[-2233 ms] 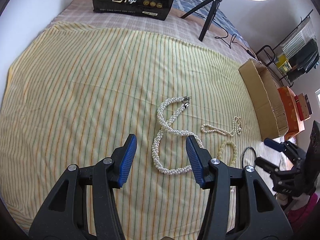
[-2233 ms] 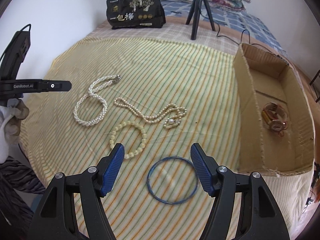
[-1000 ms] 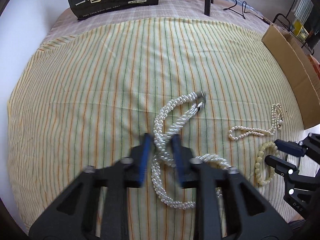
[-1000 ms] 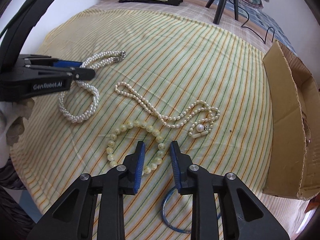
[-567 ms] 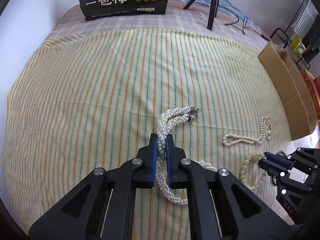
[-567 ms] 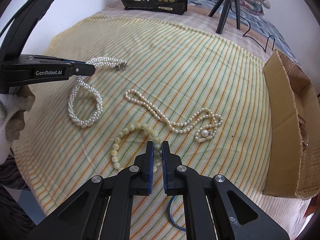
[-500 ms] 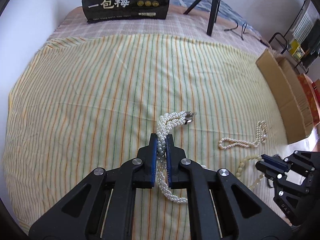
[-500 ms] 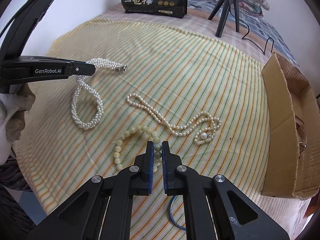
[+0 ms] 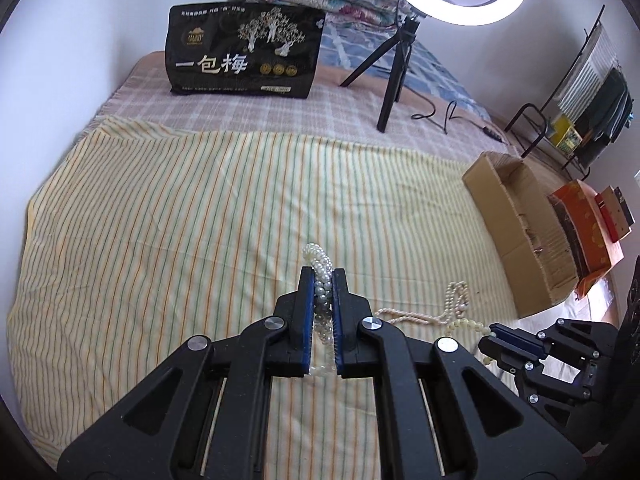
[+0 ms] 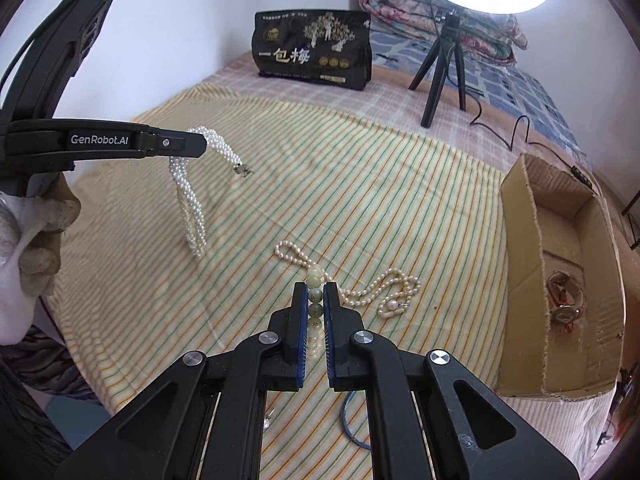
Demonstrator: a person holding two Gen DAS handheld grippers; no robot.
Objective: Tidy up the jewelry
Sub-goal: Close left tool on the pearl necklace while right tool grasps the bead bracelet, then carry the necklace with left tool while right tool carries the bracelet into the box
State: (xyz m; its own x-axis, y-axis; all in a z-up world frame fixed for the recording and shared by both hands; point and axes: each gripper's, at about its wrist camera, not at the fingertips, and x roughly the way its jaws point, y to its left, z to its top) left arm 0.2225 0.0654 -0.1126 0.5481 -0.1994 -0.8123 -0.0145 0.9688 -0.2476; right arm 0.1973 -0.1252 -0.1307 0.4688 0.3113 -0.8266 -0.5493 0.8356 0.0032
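Observation:
My left gripper (image 9: 323, 276) is shut on a twisted white pearl necklace (image 9: 320, 264). In the right wrist view the necklace (image 10: 188, 192) hangs from it above the striped cloth, its lower loop touching the cloth. My right gripper (image 10: 315, 292) is shut on a pale green bead bracelet (image 10: 314, 280), lifted a little. A thin pearl necklace (image 10: 360, 288) lies on the cloth just beyond it. A blue bangle (image 10: 352, 428) lies partly hidden under my right gripper. The open cardboard box (image 10: 520, 264) at the right holds a bronze piece (image 10: 564, 300).
The yellow striped cloth (image 9: 160, 216) covers the bed. A black snack bag (image 9: 244, 56) and a ring-light tripod (image 9: 396, 64) with its cable stand at the back. An orange box (image 9: 584, 220) sits right of the cardboard box (image 9: 516, 208). The bed edge is near me.
Both grippers closed on their pieces about a second ago. Since then both have risen, lifting the twisted pearl necklace and the bead bracelet off the cloth.

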